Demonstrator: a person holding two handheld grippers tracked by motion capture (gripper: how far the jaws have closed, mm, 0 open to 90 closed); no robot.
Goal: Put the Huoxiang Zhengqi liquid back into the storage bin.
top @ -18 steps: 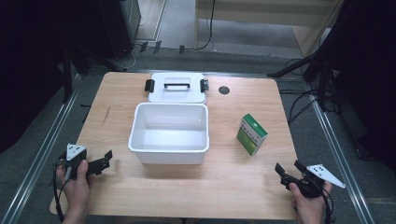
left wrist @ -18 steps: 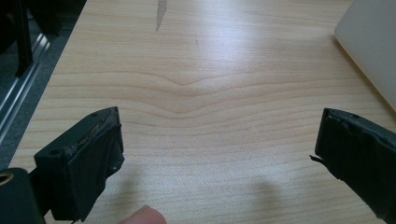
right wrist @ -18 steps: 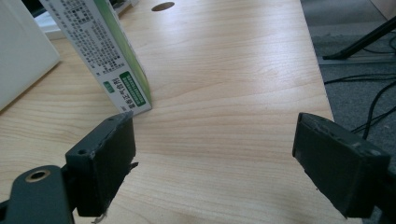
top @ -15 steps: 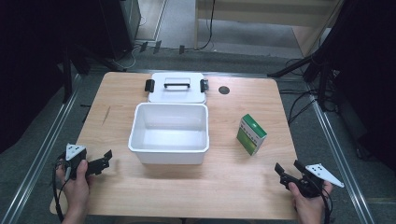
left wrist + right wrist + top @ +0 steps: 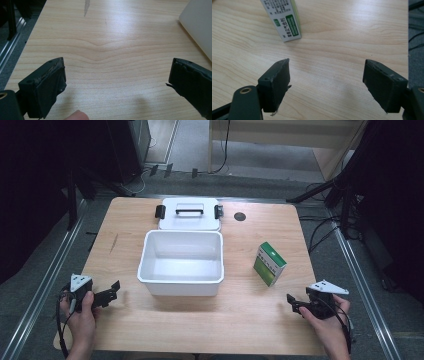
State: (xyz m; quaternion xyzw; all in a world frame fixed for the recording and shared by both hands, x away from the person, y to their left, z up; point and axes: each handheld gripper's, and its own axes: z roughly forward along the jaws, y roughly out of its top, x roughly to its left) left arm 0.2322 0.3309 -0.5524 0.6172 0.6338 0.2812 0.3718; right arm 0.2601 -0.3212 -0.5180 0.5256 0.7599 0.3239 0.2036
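Observation:
A white plastic box (image 5: 181,261) stands empty in the middle of the wooden table (image 5: 240,320), and its lid (image 5: 189,213) with black clips lies flat just behind it. To the right stands a green and white carton (image 5: 269,263), also seen in the right gripper view (image 5: 283,20) ahead and left of the jaws. My left gripper (image 5: 112,292) rests open near the table's front left corner, nothing between its jaws (image 5: 115,80). Near the front right corner my right gripper (image 5: 292,303) is open and empty (image 5: 325,80), below the carton.
A dark round hole (image 5: 240,216) sits in the tabletop right of the lid. Metal rails run along both sides of the table, and cables lie on the floor at the right. The box's corner (image 5: 200,25) shows at the right of the left gripper view.

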